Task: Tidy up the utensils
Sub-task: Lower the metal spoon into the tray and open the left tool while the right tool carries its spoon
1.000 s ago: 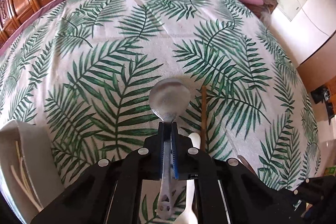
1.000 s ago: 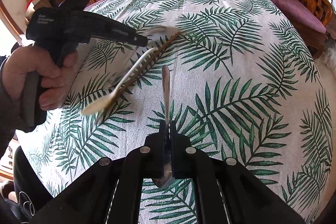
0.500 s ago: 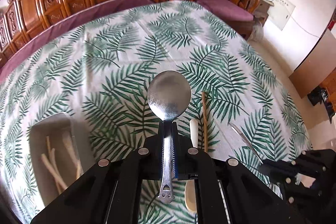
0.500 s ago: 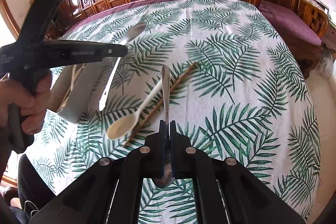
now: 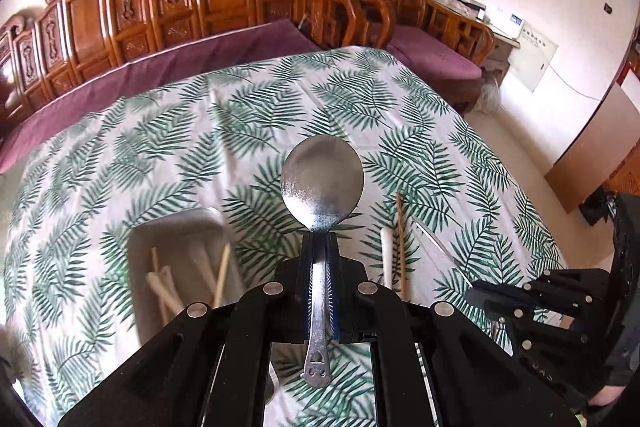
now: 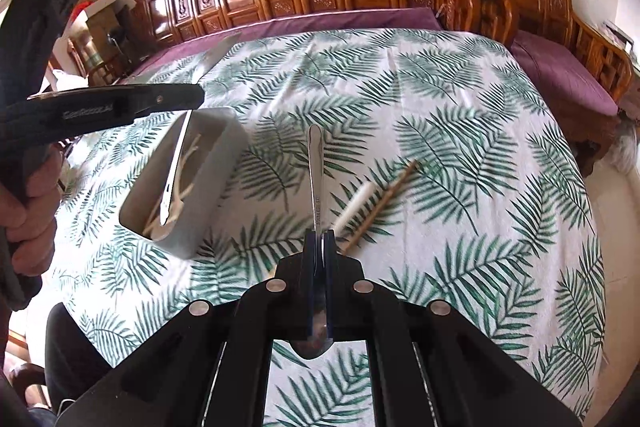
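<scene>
Both grippers, left [image 5: 320,243] and right [image 6: 319,239], clench a metal spoon [image 5: 322,183] and second spoon [image 6: 315,171] above the table [image 6: 460,99], so each should, I judge, be lowered lengthwise into the grey tray [image 6: 212,195] near its left edge before letting go

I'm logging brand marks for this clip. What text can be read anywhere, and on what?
"SenRobot.AI", roughly, blurred: on the left gripper body.
"STAINLESS STE...", only partly legible: stamped on the metal utensil handle held in the right gripper.
Wall panel print: too small to read.
</scene>
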### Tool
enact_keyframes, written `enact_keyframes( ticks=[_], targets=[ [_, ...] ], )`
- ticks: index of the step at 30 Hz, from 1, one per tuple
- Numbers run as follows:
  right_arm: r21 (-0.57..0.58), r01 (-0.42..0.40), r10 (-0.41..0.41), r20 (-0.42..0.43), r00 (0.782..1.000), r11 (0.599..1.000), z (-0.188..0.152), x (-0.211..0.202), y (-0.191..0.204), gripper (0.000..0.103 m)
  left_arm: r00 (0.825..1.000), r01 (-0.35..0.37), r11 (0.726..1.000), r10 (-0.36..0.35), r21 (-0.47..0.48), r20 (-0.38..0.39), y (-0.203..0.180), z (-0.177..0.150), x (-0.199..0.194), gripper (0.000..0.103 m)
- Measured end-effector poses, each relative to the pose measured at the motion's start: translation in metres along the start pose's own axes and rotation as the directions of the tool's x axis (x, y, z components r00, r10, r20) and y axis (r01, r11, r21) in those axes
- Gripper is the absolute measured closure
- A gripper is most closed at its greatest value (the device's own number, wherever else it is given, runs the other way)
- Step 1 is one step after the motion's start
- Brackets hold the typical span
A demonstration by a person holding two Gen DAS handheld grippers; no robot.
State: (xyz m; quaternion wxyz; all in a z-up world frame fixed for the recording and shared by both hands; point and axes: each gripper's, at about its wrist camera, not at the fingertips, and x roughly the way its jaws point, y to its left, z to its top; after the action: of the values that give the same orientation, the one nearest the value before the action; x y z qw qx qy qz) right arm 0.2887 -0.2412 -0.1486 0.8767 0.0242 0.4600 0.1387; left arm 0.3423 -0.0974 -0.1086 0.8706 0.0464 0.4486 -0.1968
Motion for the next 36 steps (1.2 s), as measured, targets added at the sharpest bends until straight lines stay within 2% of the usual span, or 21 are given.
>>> enact_keyframes(
  ticks=[8, 18, 31, 36],
  targets=[
    [-0.043, -0.027, 0.027, 0.005, 1.000, 0.999, 0.012, 0.005, 0.035, 0.098, 0.999, -0.033, 0.998, 0.033, -0.044, -0.002, 0.041, -0.018, -0.015, 0.097],
    [-0.095, -0.049, 0.047, -0.020, 0.999, 0.994, 0.016, 0.016, 0.071, 0.098, 0.996, -0.077, 0.990, 0.071, -0.117, -0.058, 0.096, -0.044, 0.002, 0.097],
    [-0.141, -0.062, 0.059, -0.028, 0.998, 0.988, 0.029, 0.026, 0.099, 0.098, 0.988, -0.106, 0.985, 0.088, -0.139, -0.129, 0.117, -0.069, 0.031, 0.097],
    [-0.155, -0.076, 0.072, -0.030, 0.997, 0.985, 0.037, 0.034, 0.114, 0.098, 0.989, -0.127, 0.982, 0.115, -0.138, -0.094, 0.121, -0.075, 0.017, 0.096]
  ],
)
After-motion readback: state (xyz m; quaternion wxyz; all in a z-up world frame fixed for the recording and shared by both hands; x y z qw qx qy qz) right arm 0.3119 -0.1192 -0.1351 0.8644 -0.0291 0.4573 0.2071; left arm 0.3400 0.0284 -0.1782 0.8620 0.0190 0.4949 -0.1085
